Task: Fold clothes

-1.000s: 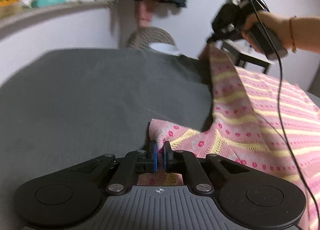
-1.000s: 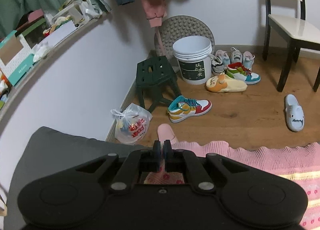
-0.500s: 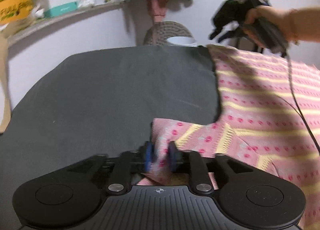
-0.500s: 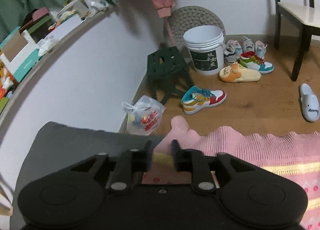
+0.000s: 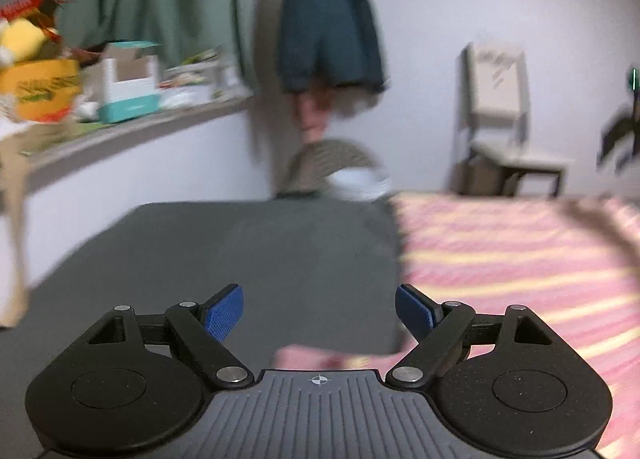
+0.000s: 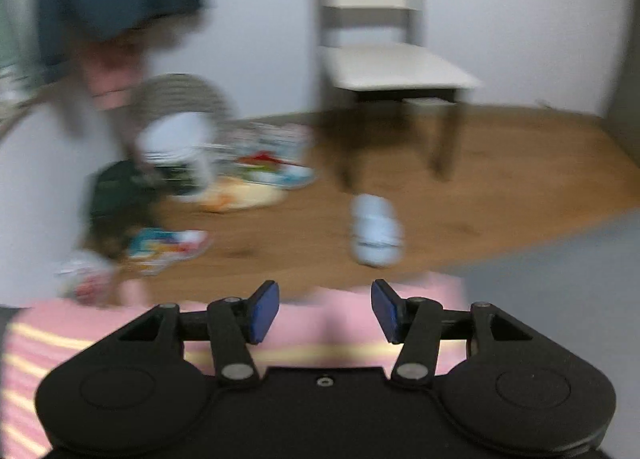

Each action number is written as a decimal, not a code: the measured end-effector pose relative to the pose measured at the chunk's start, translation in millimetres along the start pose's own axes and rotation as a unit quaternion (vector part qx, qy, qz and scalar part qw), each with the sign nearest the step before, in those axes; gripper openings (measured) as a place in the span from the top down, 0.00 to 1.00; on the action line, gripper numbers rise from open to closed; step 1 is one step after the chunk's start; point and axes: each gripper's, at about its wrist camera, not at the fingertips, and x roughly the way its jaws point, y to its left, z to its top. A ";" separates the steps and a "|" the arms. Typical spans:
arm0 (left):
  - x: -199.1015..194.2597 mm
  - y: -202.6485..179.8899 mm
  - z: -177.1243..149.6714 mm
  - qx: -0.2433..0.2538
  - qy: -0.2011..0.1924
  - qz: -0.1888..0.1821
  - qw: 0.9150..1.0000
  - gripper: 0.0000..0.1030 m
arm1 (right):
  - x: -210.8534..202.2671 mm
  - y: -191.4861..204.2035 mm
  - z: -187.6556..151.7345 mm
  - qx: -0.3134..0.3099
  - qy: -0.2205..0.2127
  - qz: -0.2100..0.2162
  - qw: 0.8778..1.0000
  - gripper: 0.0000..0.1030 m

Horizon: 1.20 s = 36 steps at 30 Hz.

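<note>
A pink knitted garment with yellow stripes (image 5: pixel 512 259) lies spread flat on the dark grey table (image 5: pixel 240 259), filling the right half of the left wrist view. My left gripper (image 5: pixel 319 313) is open above the garment's near left edge, nothing between its blue pads. In the right wrist view the garment (image 6: pixel 120 335) lies under my right gripper (image 6: pixel 325 313), which is open and empty over the far edge. The other gripper (image 5: pixel 622 131) shows blurred at the right border of the left wrist view.
A cluttered shelf (image 5: pixel 120 127) runs along the left wall. Beyond the table stand a chair (image 6: pixel 384 71), a white bucket (image 6: pixel 176 139), a green stool (image 6: pixel 120 195), shoes and a slipper (image 6: pixel 376 235) on the wood floor. Jackets (image 5: pixel 328 19) hang on the wall.
Both grippers opened and let go of the pink garment, which now lies flat on the table. Both cameras lifted and swung; the current frames are motion-blurred.
</note>
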 end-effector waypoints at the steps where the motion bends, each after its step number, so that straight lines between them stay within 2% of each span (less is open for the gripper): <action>1: -1.5 -0.9 0.9 -0.016 -0.011 -0.023 1.000 0.19 | 3.0 -23.5 -2.7 0.014 0.005 -0.018 1.000 0.51; 3: -0.9 3.4 -0.9 -0.061 -0.026 -0.060 0.996 0.19 | 12.6 -56.5 -8.3 0.041 0.011 -0.026 0.999 0.52; 5: 0.2 8.5 -5.1 -0.094 -0.036 -0.079 0.992 0.19 | 24.3 -81.4 -13.5 0.066 0.016 -0.020 0.997 0.53; 8: 7.3 15.0 -13.2 -0.136 -0.042 -0.085 0.986 0.19 | 47.6 -95.8 -17.6 0.084 0.020 0.013 0.996 0.62; 10: 13.2 17.2 -17.2 -0.152 -0.042 -0.086 0.984 0.19 | 60.6 -95.7 -18.9 0.092 0.021 0.029 0.995 0.62; 13: 21.9 16.6 -22.2 -0.162 -0.043 -0.090 0.982 0.19 | 74.7 -91.3 -19.3 0.097 0.011 0.057 0.994 0.62; 14: 22.7 16.4 -23.5 -0.162 -0.044 -0.089 0.982 0.19 | 75.3 -86.7 -18.9 0.087 0.006 0.059 0.994 0.93; 16: 24.2 14.3 -23.3 -0.152 -0.046 -0.080 0.984 0.19 | 74.2 -77.4 -17.1 0.064 -0.012 0.055 0.996 0.96; 19: 25.5 12.1 -24.0 -0.135 -0.043 -0.060 0.988 0.19 | 61.3 -66.7 -13.1 0.028 -0.079 0.016 0.996 0.95; 21: 23.6 13.0 -23.6 -0.129 -0.038 -0.040 0.990 0.19 | 71.6 -62.3 -11.6 0.031 -0.045 0.006 0.998 0.95; 23: 24.3 16.6 -21.0 -0.129 -0.033 -0.016 0.991 0.19 | 79.0 -54.9 -12.2 0.027 -0.012 -0.008 1.000 0.89; 24: 24.7 19.3 -19.8 -0.130 -0.031 -0.001 0.991 0.19 | 75.2 -50.8 -11.1 0.029 -0.012 -0.014 0.999 0.80; 25: 25.1 22.7 -18.9 -0.133 -0.029 0.012 0.991 0.19 | 70.3 -47.5 -8.6 0.032 -0.009 -0.014 0.999 0.56; 26: 24.8 26.9 -18.0 -0.139 -0.025 0.031 0.990 0.19 | 62.3 -43.6 -6.4 0.032 -0.013 -0.011 0.999 0.50; 29: 20.2 45.6 -17.7 -0.172 -0.020 0.081 0.982 0.18 | 21.6 -23.6 -4.0 0.007 -0.050 0.022 0.998 0.50; 30: 17.4 53.7 -19.2 -0.190 -0.020 0.097 0.977 0.18 | 3.5 -14.4 -7.9 -0.009 -0.059 0.047 0.997 0.50; 32: 11.7 72.3 -23.2 -0.240 -0.018 0.128 0.962 0.11 | -38.0 12.5 -27.6 -0.048 -0.070 0.117 0.990 0.47; 35: 4.3 94.8 -30.1 -0.302 -0.018 0.161 0.939 0.10 | -101.4 59.4 -80.7 -0.099 -0.064 0.233 0.965 0.38; 36: 2.3 100.4 -31.4 -0.315 -0.019 0.162 0.935 0.10 | -119.4 76.3 -101.3 -0.111 -0.056 0.272 0.954 0.37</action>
